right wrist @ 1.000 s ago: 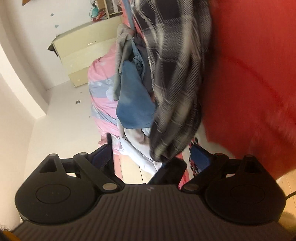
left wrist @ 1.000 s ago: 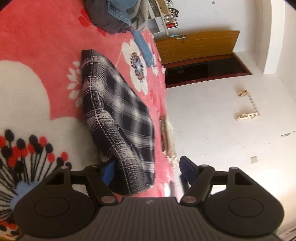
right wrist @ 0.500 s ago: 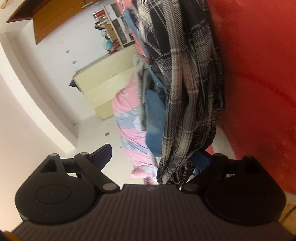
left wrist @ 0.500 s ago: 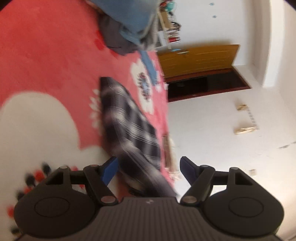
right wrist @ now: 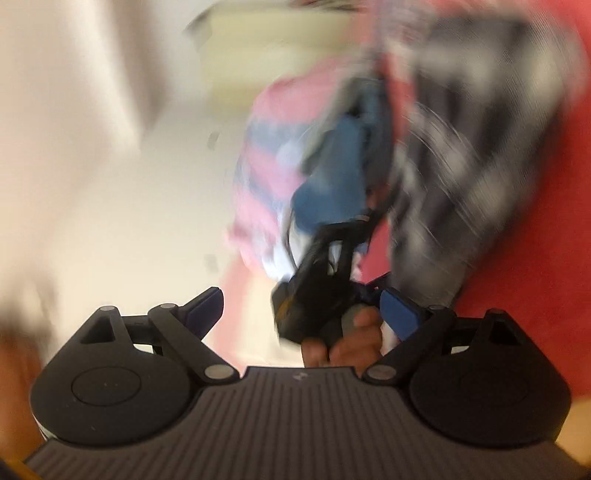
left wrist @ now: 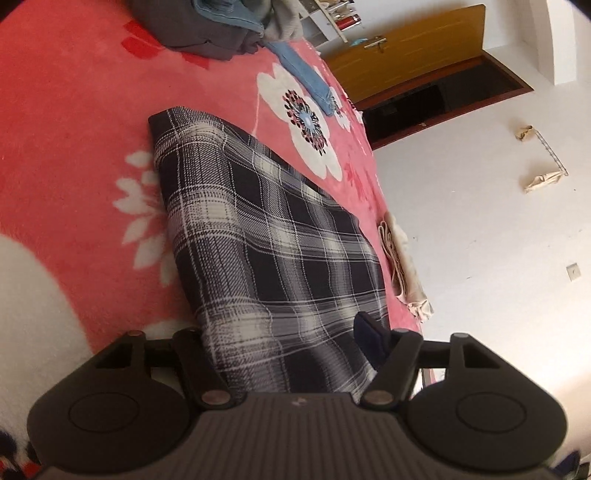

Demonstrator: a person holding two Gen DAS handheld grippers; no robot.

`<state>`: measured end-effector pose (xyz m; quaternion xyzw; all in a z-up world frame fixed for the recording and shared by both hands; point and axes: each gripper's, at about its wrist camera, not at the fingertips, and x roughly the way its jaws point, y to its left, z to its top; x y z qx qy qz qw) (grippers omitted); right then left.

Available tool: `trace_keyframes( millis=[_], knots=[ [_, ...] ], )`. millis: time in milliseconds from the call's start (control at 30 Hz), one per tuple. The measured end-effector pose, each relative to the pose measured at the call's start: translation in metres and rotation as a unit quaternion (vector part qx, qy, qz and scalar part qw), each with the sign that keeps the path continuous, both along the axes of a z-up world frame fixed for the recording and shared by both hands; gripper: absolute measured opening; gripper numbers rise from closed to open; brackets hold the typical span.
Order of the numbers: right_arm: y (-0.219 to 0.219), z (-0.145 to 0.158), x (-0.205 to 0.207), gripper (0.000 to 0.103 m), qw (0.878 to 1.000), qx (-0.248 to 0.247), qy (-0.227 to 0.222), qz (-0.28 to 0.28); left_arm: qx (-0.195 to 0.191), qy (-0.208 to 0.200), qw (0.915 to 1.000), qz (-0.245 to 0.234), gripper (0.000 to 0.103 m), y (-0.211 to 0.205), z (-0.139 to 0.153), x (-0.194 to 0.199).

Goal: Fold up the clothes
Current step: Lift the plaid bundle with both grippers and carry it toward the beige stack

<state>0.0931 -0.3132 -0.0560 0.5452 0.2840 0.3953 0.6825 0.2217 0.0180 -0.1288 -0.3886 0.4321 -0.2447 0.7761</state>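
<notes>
One plaid shirt (left wrist: 266, 258) lies on the blanket (left wrist: 74, 122) near its edge, its end between the left gripper's (left wrist: 291, 343) spread jaws; the right gripper (right wrist: 303, 310) gapes empty.

Red flowered blanket (left wrist: 74, 110). Open wooden door (left wrist: 410, 48). White floor (left wrist: 498, 229). Scraps of paper (left wrist: 543, 181) on floor. Shelf with bottles (left wrist: 341, 20), far.
</notes>
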Motion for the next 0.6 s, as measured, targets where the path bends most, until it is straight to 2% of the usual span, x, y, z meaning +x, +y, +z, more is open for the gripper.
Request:
trace_keyframes(
  millis=[67, 133, 200, 267, 300, 400, 467, 600],
  knots=[
    [-0.032, 0.023, 0.003, 0.093, 0.997, -0.048, -0.046, -0.028, 0.005, -0.003, 1.0, -0.001, 0.067, -0.001, 0.0, -0.001],
    [-0.064, 0.039, 0.034, 0.093, 0.99, -0.106, -0.063, -0.072, 0.014, -0.007, 0.9999, -0.004, 0.066, -0.002, 0.001, -0.002],
    [-0.082, 0.038, 0.073, 0.093, 0.978, -0.182, -0.058, -0.081, 0.032, -0.016, 0.9993, -0.012, 0.062, -0.004, 0.003, -0.004],
    [-0.084, 0.021, 0.113, 0.092, 0.963, -0.263, -0.025, -0.058, 0.05, -0.025, 0.9983, -0.02, 0.058, -0.005, 0.005, -0.006],
    [-0.08, 0.009, 0.131, 0.092, 0.959, -0.281, -0.008, -0.034, 0.059, -0.029, 0.9976, -0.024, 0.056, -0.006, 0.006, -0.007],
    [-0.054, -0.019, 0.174, 0.083, 0.958, -0.279, 0.017, 0.057, 0.066, -0.035, 0.9969, -0.025, 0.046, -0.003, 0.004, -0.007],
    [-0.037, -0.023, 0.196, 0.081, 0.951, -0.288, -0.001, 0.114, 0.065, -0.038, 0.9968, -0.025, 0.038, 0.0, 0.0, -0.006],
    [-0.021, -0.026, 0.216, 0.072, 0.944, -0.267, -0.022, 0.192, 0.055, -0.044, 0.9972, -0.027, 0.033, 0.006, -0.004, -0.01]
  ],
)
